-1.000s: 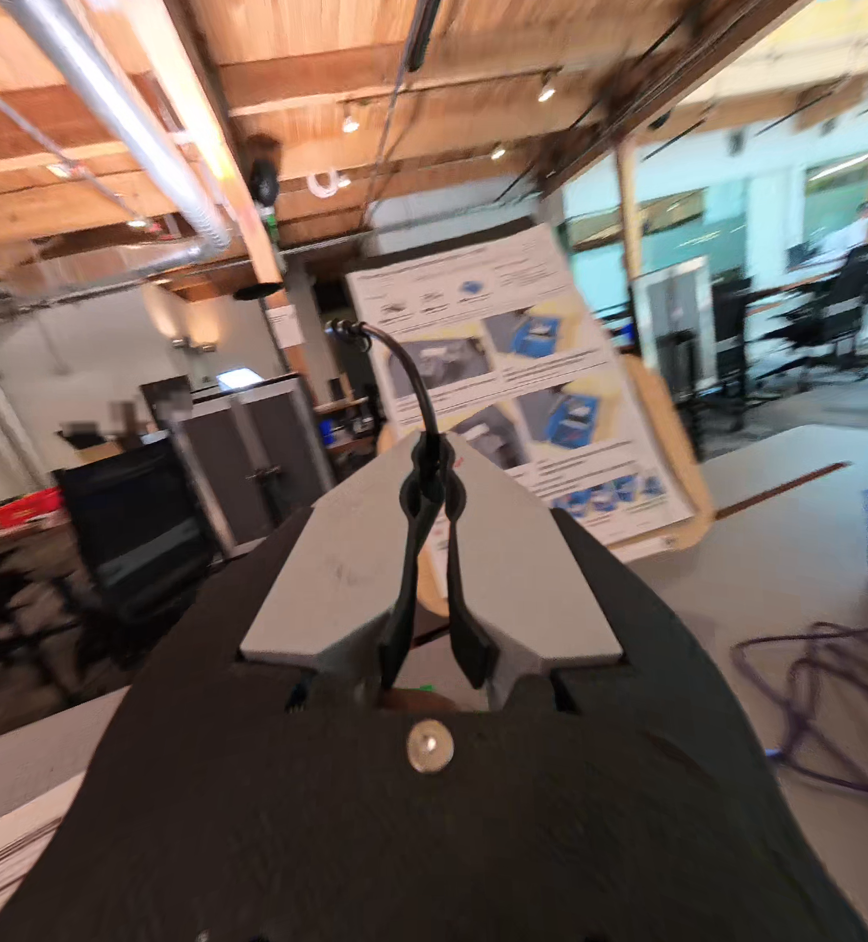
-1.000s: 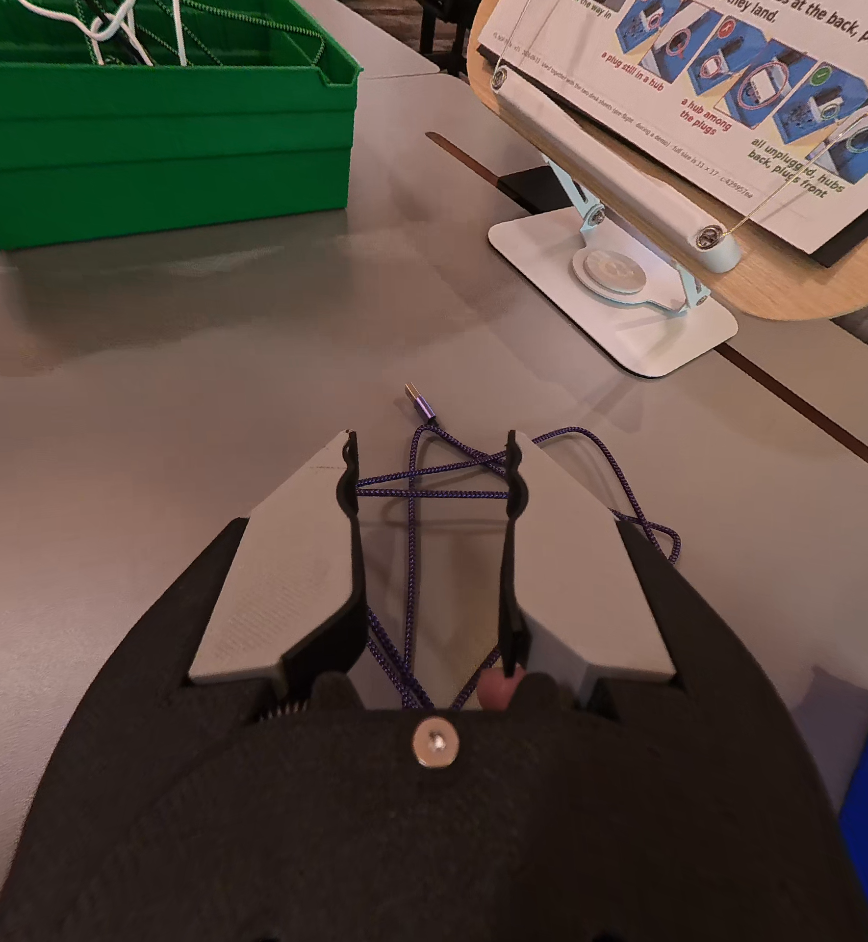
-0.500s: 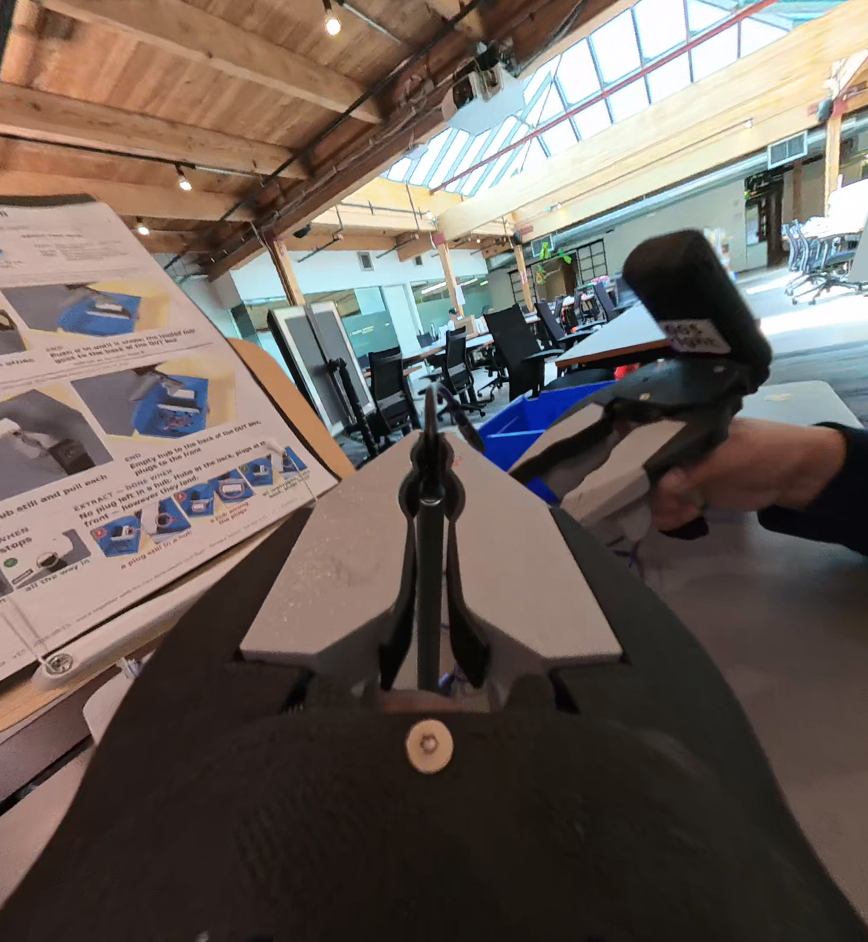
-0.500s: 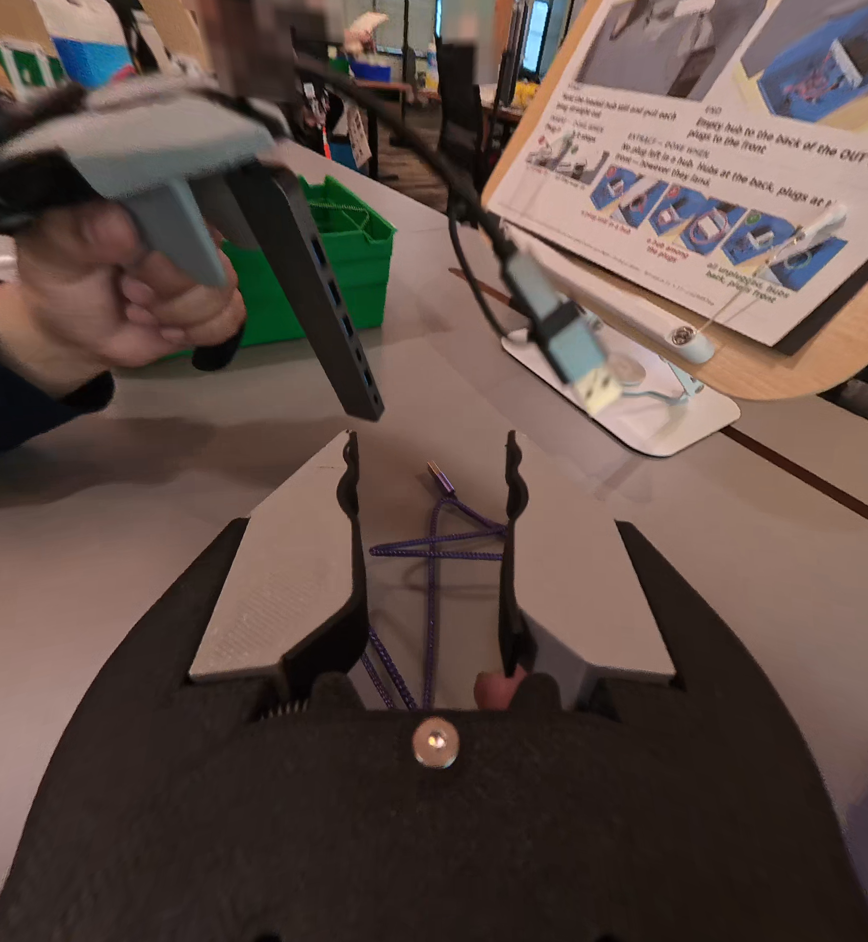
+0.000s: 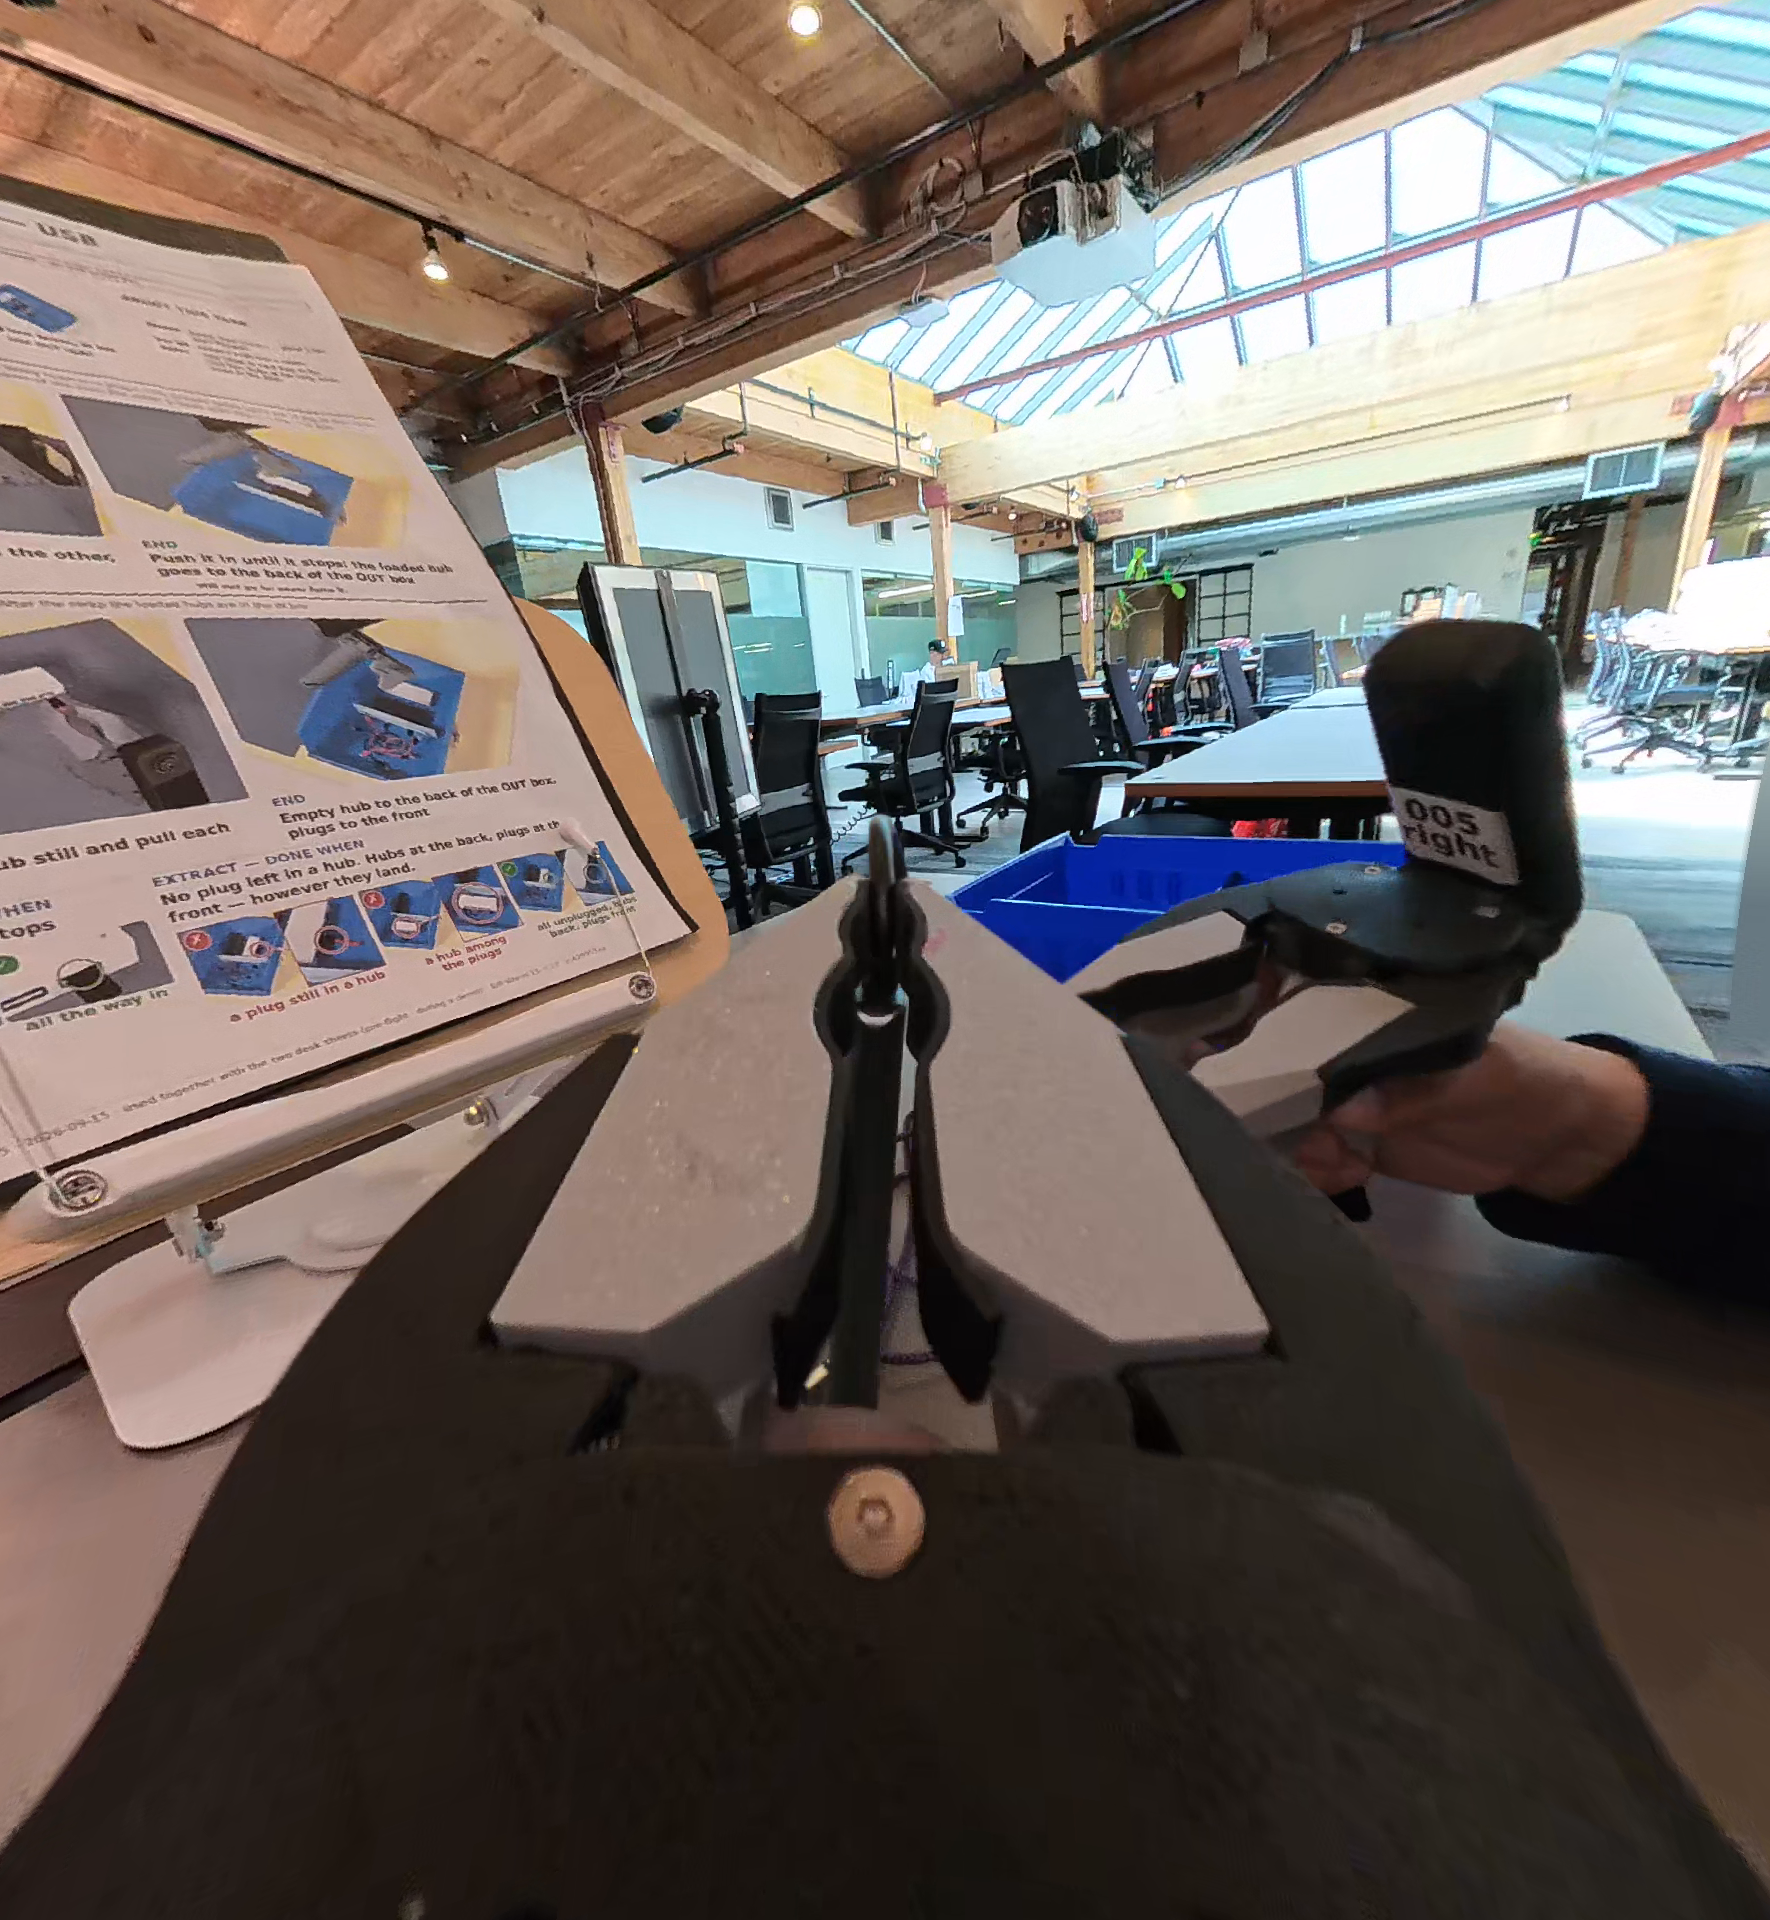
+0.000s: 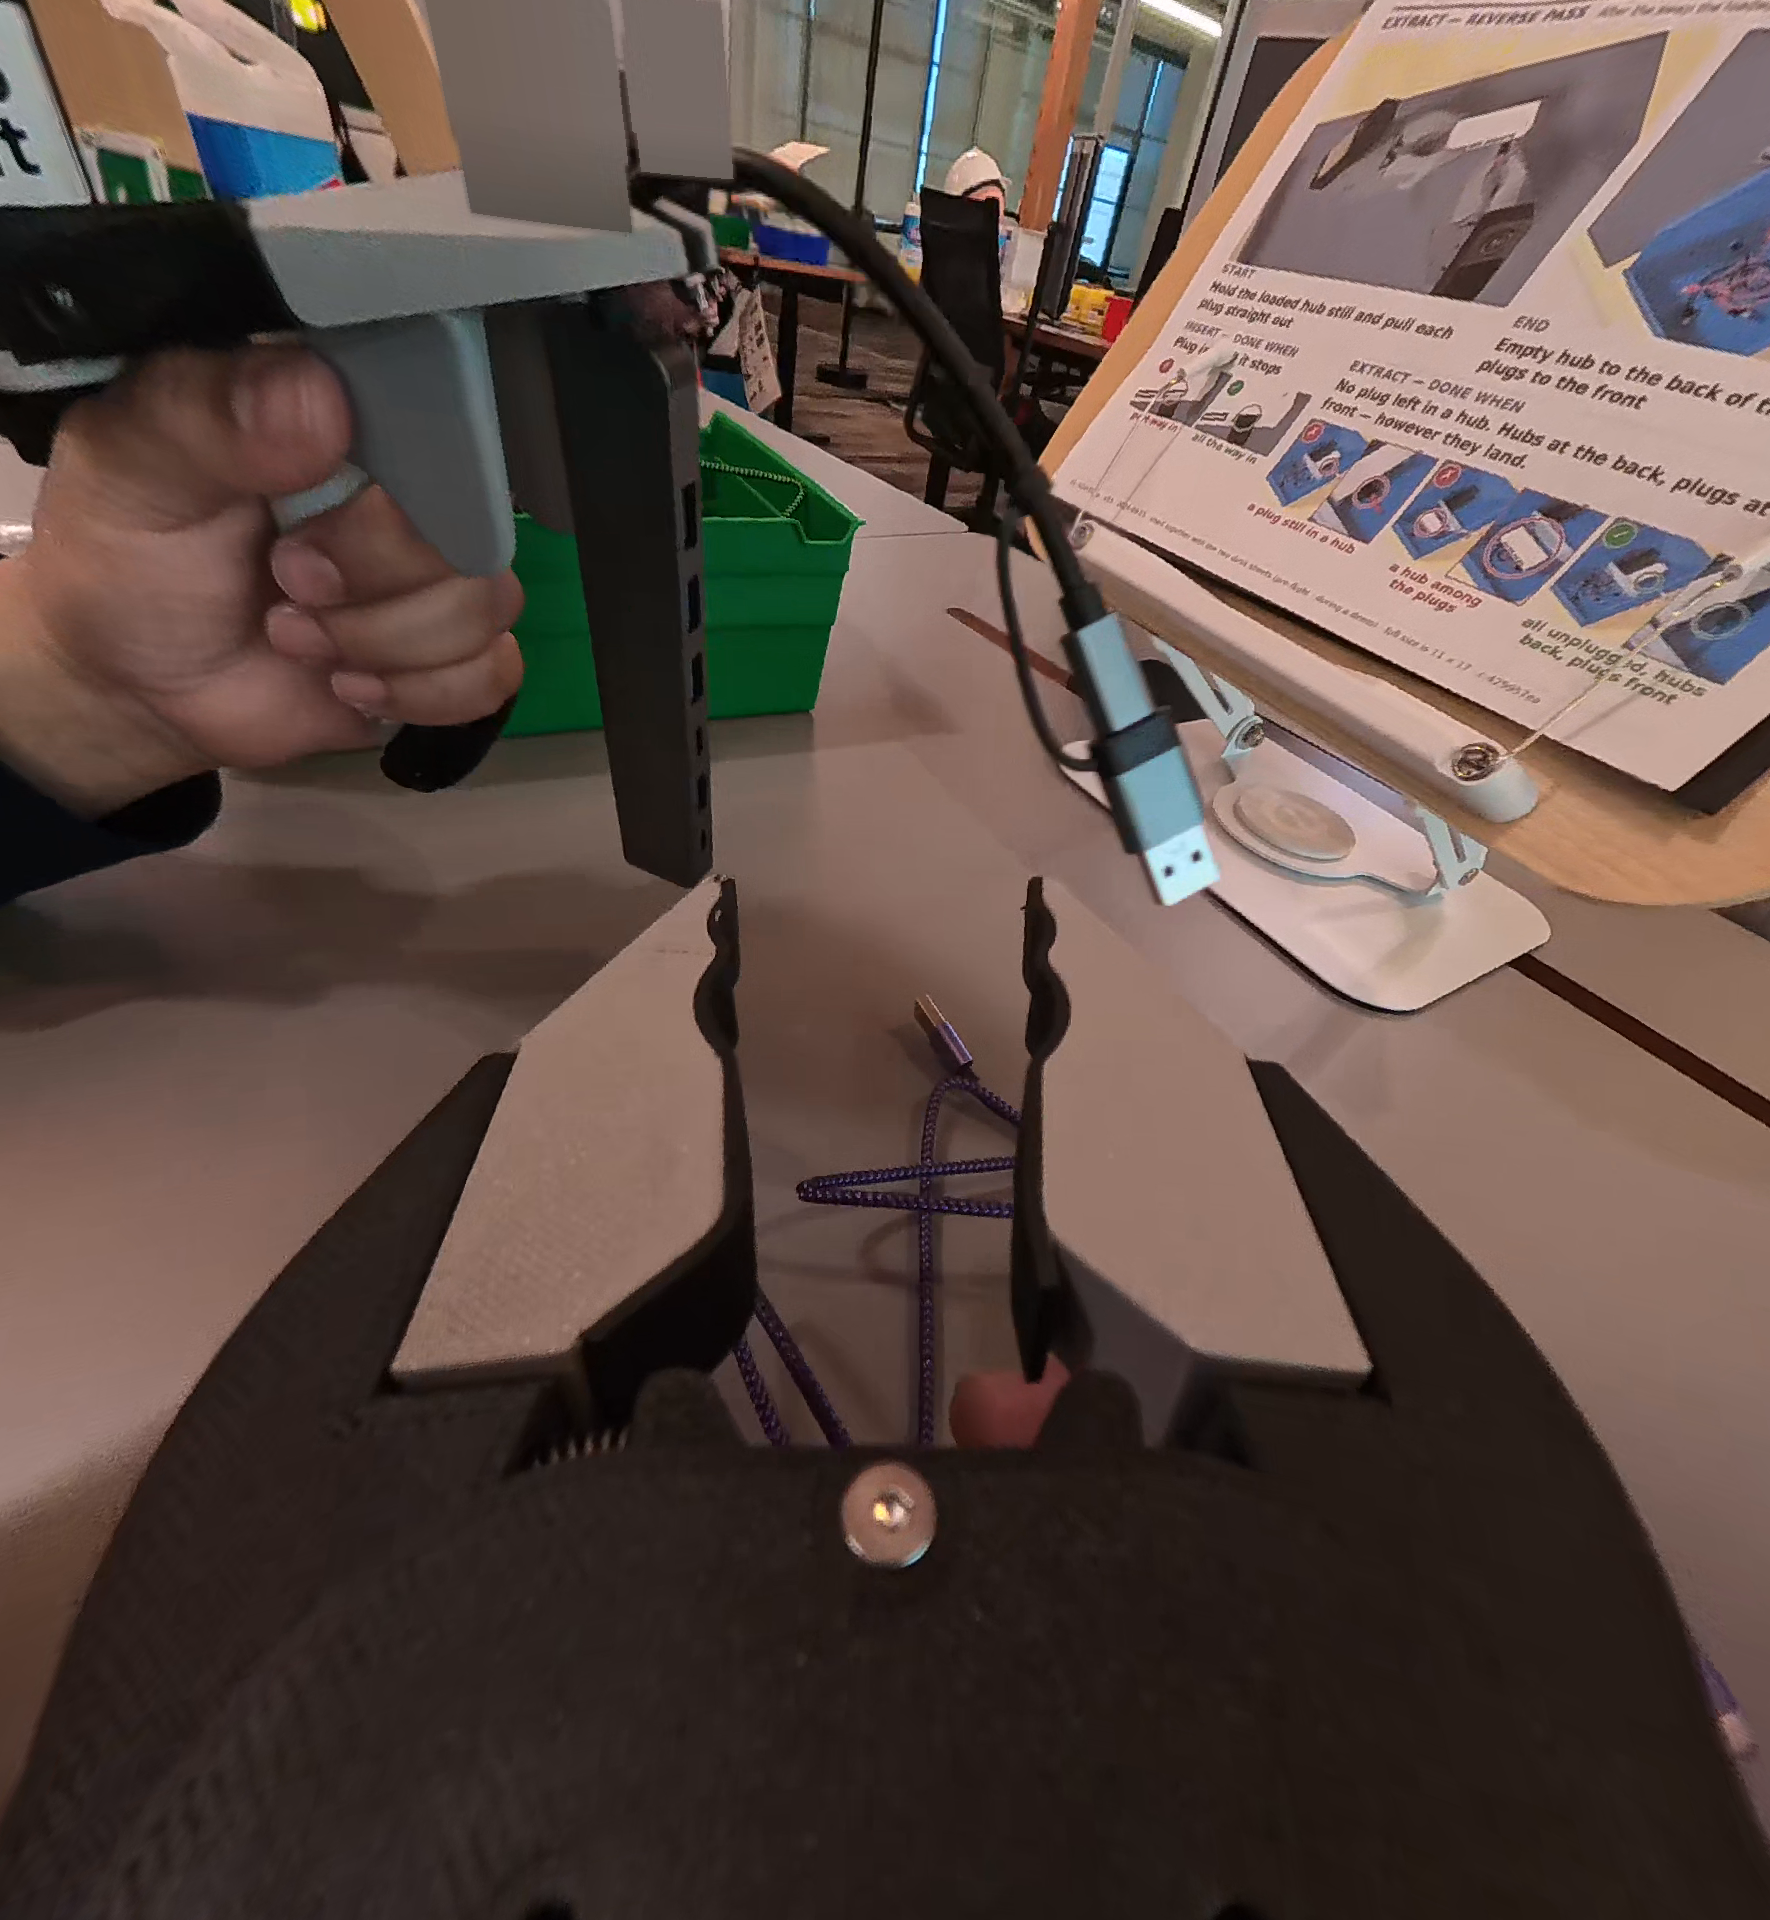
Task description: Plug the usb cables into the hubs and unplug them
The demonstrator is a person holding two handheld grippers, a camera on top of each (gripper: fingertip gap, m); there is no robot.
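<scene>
Between left gripper (image 5: pixel 879 997) fingers: slim dark hub (image 6: pixel 652 613)

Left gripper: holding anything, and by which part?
Yes. The left gripper is shut on the dark hub, clamped at its upper end; the hub hangs down with its black cable dangling.

A dark grey hub (image 6: pixel 652 613) hangs upright above the desk, its black lead's silver plug (image 6: pixel 1156 795) dangling right; a purple braided cable (image 6: pixel 922 1174) lies loose nearer.
</scene>
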